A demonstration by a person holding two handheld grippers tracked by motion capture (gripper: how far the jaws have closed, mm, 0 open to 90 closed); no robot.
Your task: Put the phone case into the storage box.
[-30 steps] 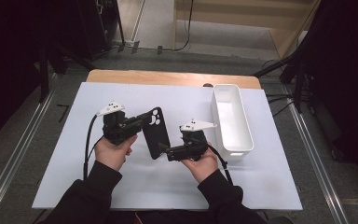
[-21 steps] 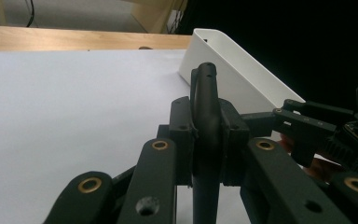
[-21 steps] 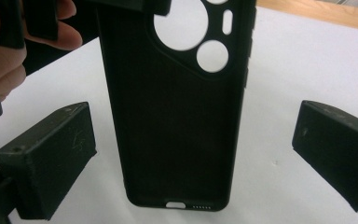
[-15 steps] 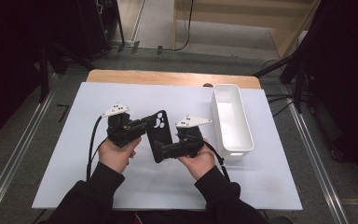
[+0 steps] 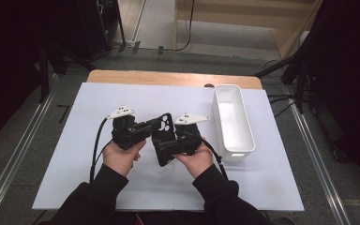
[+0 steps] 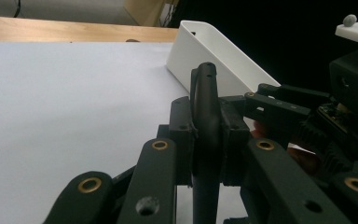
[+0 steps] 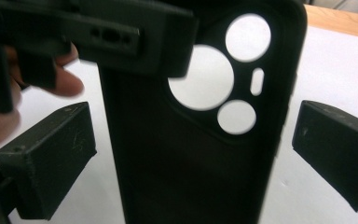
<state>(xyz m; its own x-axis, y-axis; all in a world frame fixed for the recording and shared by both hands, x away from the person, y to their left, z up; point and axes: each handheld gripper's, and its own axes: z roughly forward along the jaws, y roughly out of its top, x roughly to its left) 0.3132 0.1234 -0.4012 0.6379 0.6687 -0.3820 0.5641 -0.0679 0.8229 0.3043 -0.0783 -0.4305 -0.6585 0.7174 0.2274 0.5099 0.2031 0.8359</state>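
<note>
A black phone case (image 5: 163, 135) with round camera cut-outs is held above the white mat between both hands. My left gripper (image 5: 146, 127) is shut on it; in the left gripper view the case (image 6: 206, 116) stands edge-on, pinched between the two pads (image 6: 182, 126). My right gripper (image 5: 168, 149) comes in from the right. In the right gripper view its jaws stand wide on either side of the case (image 7: 191, 158), with a gap showing at the left jaw. The left gripper's jaw (image 7: 121, 37) crosses the top of that view.
A long white bin (image 5: 234, 123) stands at the right of the mat (image 5: 98, 98), close to the right hand, and shows as (image 6: 214, 56) in the left gripper view. A wooden table edge (image 5: 168, 78) runs behind the mat. A cable (image 5: 96, 150) trails from the left gripper.
The right gripper has edged left and a little farther away, closing in around the case. The left gripper has kept its hold and hardly moved.
</note>
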